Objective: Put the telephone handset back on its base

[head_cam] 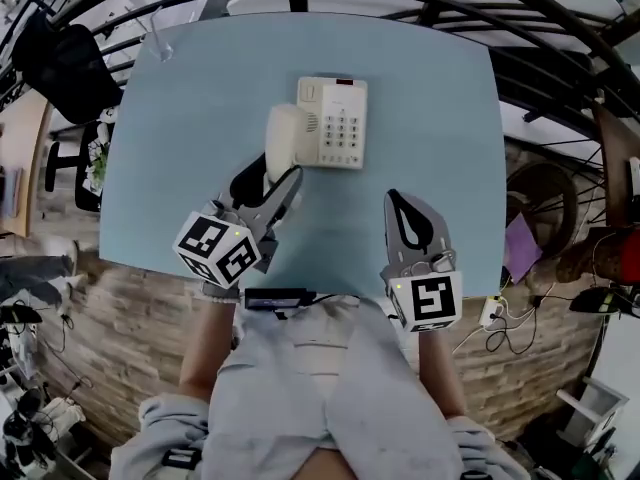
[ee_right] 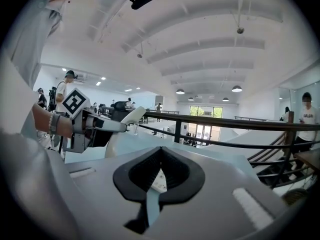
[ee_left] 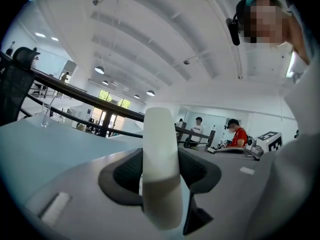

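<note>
One handset point(head_cam: 284, 138) in left tongs point(head_cam: 287, 181), at base point(head_cam: 345, 126)

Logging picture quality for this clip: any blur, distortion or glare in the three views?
Head view: sharp, evenly lit, but fisheye bows the table edges. Left gripper view: the handset sits so close it is soft; dark vignette at corners. Right gripper view: hall crisp, no harsh glare, right claw soft.

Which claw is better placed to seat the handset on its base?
Left. The left claw is shut on the cream plastic handset, right beside the cream push-button telephone base; the right claw is shut, empty, farther back.
</note>
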`<state>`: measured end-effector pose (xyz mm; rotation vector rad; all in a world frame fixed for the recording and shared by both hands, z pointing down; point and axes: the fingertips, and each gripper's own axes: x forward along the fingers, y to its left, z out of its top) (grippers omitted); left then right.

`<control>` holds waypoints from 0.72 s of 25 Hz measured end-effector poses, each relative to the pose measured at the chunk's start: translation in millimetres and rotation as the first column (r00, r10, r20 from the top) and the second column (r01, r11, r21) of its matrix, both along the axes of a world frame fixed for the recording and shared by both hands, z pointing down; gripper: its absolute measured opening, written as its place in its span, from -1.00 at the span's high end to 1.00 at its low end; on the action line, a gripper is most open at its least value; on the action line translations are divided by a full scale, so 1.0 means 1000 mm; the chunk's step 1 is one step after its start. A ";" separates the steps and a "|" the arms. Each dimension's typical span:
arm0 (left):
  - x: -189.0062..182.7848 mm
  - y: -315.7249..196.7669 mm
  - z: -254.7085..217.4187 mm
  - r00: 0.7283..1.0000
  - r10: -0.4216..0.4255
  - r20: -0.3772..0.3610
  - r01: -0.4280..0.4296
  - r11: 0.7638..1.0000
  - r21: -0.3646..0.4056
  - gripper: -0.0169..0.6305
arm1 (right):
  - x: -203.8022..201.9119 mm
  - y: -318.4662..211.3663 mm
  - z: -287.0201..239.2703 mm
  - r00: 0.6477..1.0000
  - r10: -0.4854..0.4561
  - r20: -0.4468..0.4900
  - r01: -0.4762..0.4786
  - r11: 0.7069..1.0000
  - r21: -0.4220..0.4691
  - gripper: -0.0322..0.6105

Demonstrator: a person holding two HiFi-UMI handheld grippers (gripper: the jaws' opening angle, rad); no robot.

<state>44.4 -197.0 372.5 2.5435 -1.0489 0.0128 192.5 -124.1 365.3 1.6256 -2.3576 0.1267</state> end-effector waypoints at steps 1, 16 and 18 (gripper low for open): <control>0.001 -0.002 0.002 1.000 -0.008 0.006 0.008 1.000 -0.003 0.29 | 0.001 -0.003 0.002 1.000 -0.009 0.001 0.009 1.000 -0.003 0.89; 0.015 -0.032 0.035 0.992 -0.122 0.035 0.123 0.991 -0.052 0.29 | 0.025 -0.042 0.041 0.996 -0.089 0.022 0.089 0.995 -0.032 0.89; 0.015 -0.038 0.039 0.991 -0.130 0.042 0.132 0.990 -0.053 0.29 | 0.026 -0.047 0.046 0.995 -0.098 0.015 0.099 0.995 -0.035 0.89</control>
